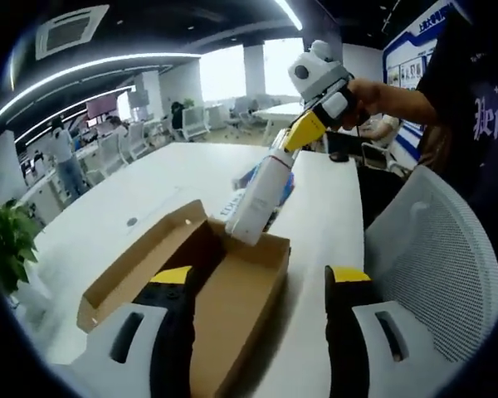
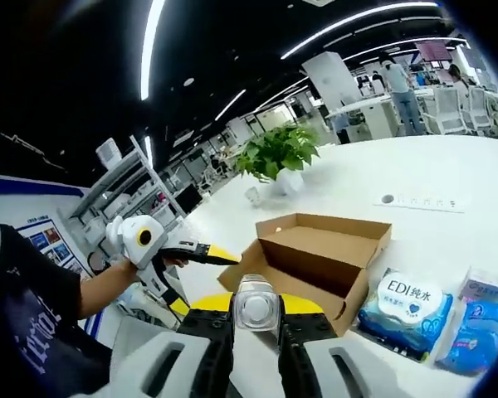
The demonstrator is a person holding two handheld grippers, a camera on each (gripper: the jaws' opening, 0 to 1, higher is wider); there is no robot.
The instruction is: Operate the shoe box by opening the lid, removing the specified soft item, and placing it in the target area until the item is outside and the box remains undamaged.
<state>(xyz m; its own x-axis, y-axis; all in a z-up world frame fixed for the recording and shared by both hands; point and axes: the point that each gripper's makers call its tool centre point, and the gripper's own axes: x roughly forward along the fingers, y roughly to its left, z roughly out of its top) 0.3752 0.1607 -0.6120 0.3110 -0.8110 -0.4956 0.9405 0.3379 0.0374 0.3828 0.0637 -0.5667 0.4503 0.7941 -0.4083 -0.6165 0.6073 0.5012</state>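
The brown cardboard shoe box (image 1: 232, 286) lies open on the white table (image 1: 158, 186), its lid folded back to the left. My left gripper (image 1: 261, 278) is open wide, with one jaw over the box and the other beside its right wall. My right gripper (image 1: 290, 149) comes in from the upper right, shut on the top of a long white soft pack (image 1: 259, 197) that hangs tilted, its lower end at the box's far corner. In the right gripper view the right gripper (image 2: 257, 308) clamps the soft pack (image 2: 256, 300) seen end-on, with the open box (image 2: 319, 249) beyond and the left gripper (image 2: 224, 252) at its left.
Several blue and white tissue packs (image 2: 402, 305) lie on the table right of the box, also seen behind the held pack (image 1: 284, 186). A potted plant (image 2: 275, 153) stands further back. A white mesh chair (image 1: 436, 265) is at the table's edge. A person's arm (image 2: 108, 286) holds the left gripper.
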